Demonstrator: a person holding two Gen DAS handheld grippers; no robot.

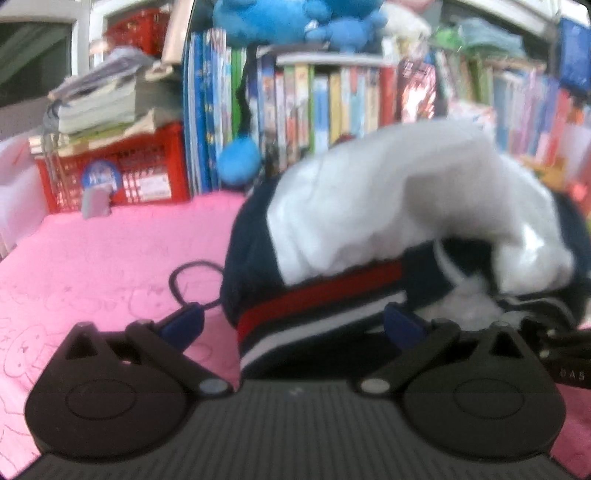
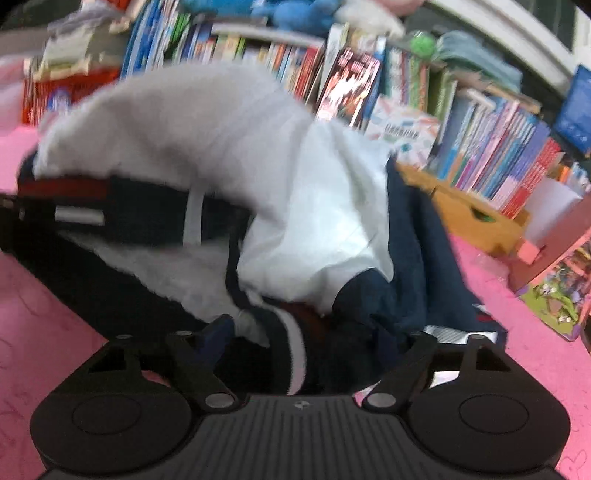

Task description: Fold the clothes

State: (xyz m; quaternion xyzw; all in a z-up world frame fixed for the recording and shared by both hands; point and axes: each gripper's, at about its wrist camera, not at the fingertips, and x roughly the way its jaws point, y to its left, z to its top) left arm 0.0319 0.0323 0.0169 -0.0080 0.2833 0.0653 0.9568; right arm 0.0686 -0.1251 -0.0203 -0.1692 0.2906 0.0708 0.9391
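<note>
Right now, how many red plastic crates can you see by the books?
2. One red crate stands on the pink bed cover left of the books, under a paper stack. Another red crate sits higher, top left. More may be hidden behind the garment.

My right gripper [image 2: 310, 328] is sitting at the bottom of the frame, its fingers spread wide around a heaped navy-and-white jacket [image 2: 229, 155]. The jacket is lying on the pink sheet [image 2: 40, 325], while rows of books [image 2: 491, 147] are filling the upper right.

Left gripper [image 1: 293, 323] jaws spread wide; right gripper [image 2: 314, 338] likewise
</note>
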